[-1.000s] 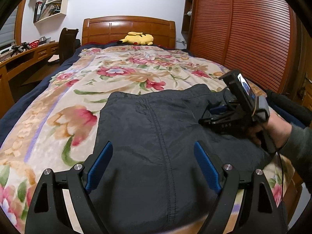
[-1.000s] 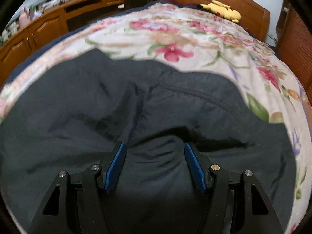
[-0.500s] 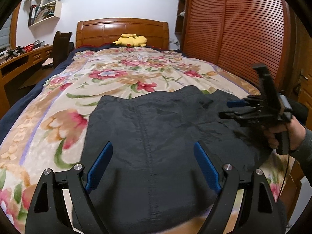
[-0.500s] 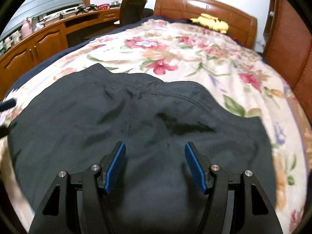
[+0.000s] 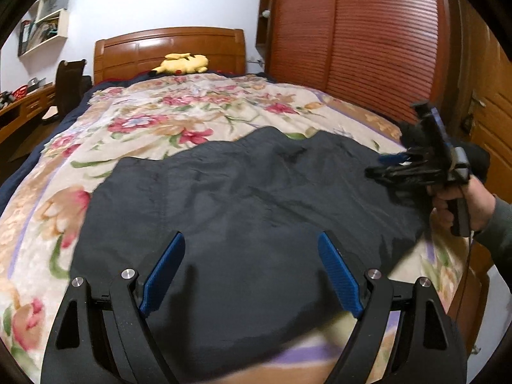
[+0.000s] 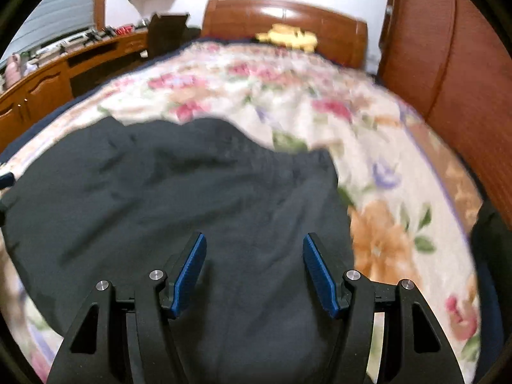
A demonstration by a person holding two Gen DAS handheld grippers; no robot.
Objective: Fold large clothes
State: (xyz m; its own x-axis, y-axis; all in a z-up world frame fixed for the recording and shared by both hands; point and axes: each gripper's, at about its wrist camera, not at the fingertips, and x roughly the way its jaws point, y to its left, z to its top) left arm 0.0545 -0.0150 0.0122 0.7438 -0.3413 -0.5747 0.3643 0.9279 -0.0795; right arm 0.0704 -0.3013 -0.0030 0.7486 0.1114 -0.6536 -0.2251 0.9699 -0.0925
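A dark grey garment lies folded into a broad flat shape on the floral bedspread; it also fills the right wrist view. My left gripper is open and empty, above the garment's near edge. My right gripper is open and empty, above the garment's right part. In the left wrist view the right gripper is held in a hand over the garment's right edge.
A yellow plush toy lies by the wooden headboard. A slatted wooden wardrobe runs along the bed's right side. A desk and a dark chair stand to the left.
My right gripper has lifted off the garment and drawn back to its right edge. The left wrist view has swung slightly to the left. The garment lies flatter.
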